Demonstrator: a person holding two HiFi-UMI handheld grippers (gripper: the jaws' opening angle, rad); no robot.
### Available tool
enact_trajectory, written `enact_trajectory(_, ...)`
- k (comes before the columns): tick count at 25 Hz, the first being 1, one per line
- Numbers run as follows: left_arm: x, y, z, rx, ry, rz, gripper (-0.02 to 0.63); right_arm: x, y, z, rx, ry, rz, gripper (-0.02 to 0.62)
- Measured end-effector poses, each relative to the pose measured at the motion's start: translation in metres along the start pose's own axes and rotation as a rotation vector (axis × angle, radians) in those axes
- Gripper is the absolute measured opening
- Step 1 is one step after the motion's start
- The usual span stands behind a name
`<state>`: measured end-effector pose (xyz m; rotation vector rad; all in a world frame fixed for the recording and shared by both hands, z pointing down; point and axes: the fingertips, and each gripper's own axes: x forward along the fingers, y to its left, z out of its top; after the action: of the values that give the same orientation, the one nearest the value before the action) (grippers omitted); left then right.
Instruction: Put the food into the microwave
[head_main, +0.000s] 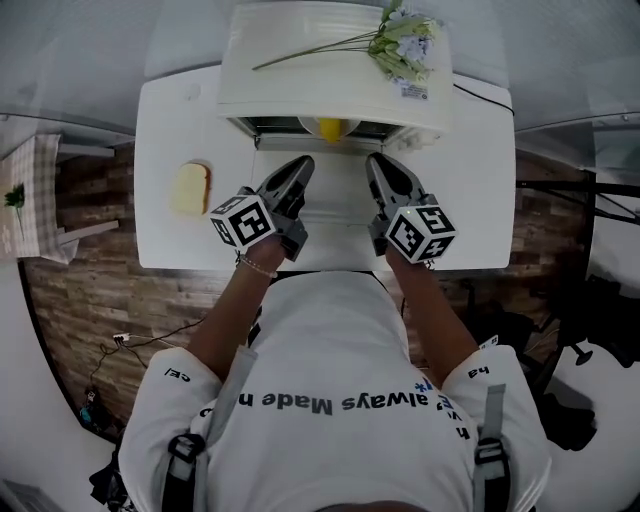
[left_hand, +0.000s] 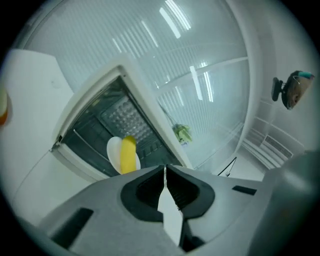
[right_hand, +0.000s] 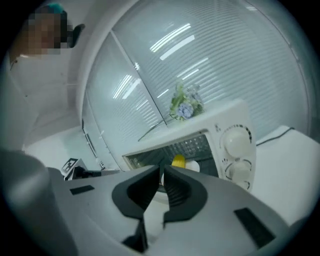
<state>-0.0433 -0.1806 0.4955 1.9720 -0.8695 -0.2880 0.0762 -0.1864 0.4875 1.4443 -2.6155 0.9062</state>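
White counter, glass wall behind. The bread lies out at 9 o'clock on the counter, while a banana on a plate sits inside the microwave at 12. The bread looks light, soft and easy to crush, so pinch it gently across the crust. Left tool pressed together, empty; right tool likewise. The dropped door lies between them. Flowers rest on the microwave's top, out of the way.

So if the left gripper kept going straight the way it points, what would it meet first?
Most likely the open microwave: the shut left gripper aims into its mouth, with the plate of yellow food just left of that line. Depth is unclear.
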Motion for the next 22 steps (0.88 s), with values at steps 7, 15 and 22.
enact_trajectory(7,-0.028,-0.069,0.034,0.188,-0.069,-0.04,0.021,-0.03,0.066,0.049,-0.185,-0.049,0.079,0.028)
enact_trajectory(15,-0.061,-0.133,0.058,0.375,-0.146,-0.026,0.021,-0.062,0.12,0.088,-0.307,-0.073,0.111,0.028)
enact_trajectory(22,-0.076,-0.171,0.068,0.59,-0.136,0.01,0.022,-0.082,0.155,0.113,-0.392,-0.099,0.15,0.028)
